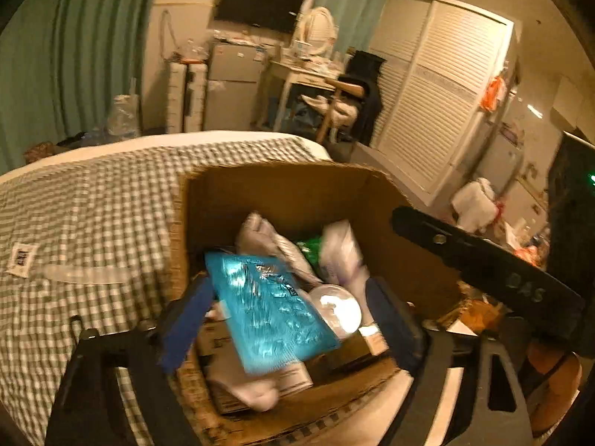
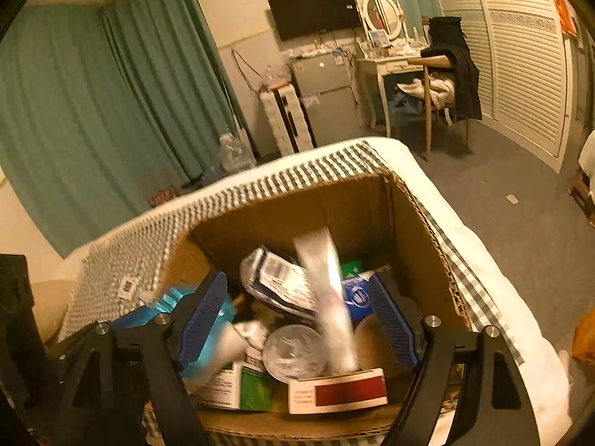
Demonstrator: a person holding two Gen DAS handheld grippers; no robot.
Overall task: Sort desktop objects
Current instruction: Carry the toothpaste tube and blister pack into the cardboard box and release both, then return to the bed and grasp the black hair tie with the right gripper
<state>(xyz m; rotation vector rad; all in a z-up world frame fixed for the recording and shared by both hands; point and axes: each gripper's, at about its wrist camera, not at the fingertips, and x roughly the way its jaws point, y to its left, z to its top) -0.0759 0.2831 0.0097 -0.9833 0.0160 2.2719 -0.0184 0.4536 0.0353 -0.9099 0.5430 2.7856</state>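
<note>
An open cardboard box (image 1: 279, 173) (image 2: 297, 200) stands on a green-checked bed cover, filled with packets and small boxes. My left gripper (image 1: 290, 286) hangs open over it. A shiny blue packet (image 1: 267, 312) lies tilted between its blue pads (image 1: 186, 319) and is not pinched. My right gripper (image 2: 297, 278) is open over the same box. A blurred white tube (image 2: 329, 297) stands loose between its fingers, touching neither pad. Below lie a round clear lid (image 2: 293, 349), a red-and-white box (image 2: 338, 390) and a green-and-white box (image 2: 241, 386).
The checked bed cover (image 1: 93, 223) spreads left of the box. The right gripper's black body (image 1: 483, 264) crosses the box's right side. Behind are teal curtains (image 2: 93, 111), a small fridge (image 2: 327, 93), a dressing table with a chair (image 2: 438, 85) and louvred wardrobe doors (image 2: 520, 55).
</note>
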